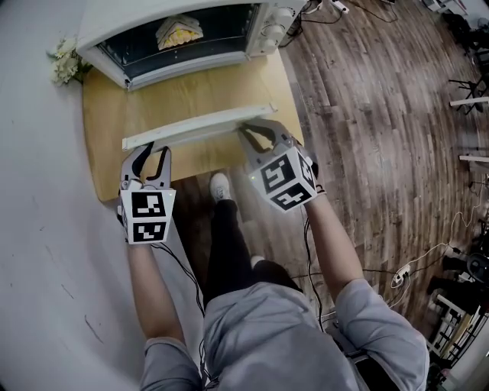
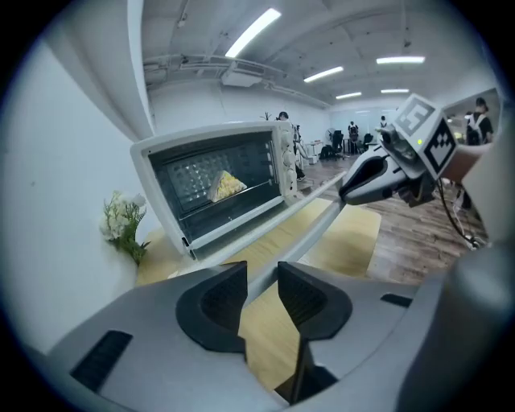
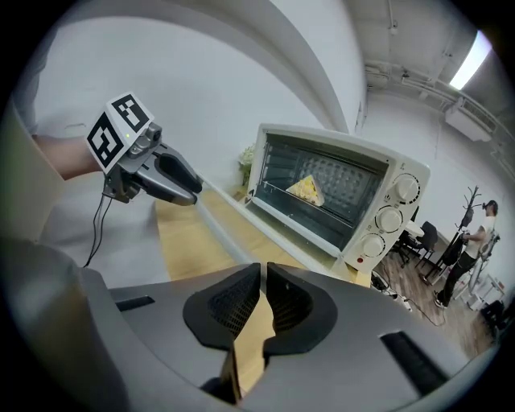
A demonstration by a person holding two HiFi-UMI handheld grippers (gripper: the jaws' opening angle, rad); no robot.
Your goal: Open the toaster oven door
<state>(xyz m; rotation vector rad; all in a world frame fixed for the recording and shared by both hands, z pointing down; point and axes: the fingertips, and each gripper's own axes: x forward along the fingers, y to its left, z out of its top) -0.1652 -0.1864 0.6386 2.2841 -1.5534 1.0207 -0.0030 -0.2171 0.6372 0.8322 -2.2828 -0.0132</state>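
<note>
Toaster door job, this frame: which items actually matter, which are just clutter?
In the job:
- toaster oven
- door handle, out in front of the oven
- left gripper and right gripper, one at each end of the handle

Just lying about:
- yellow food wedge inside the oven
- flowers beside the oven
- wooden table
- power strip on the floor

The white toaster oven (image 1: 145, 19) stands at the back of the wooden desk (image 1: 103, 164). Its glass door (image 1: 191, 99) hangs swung down on the bottom hinge, nearly level, with the long white handle (image 1: 199, 127) along its front edge.
</note>
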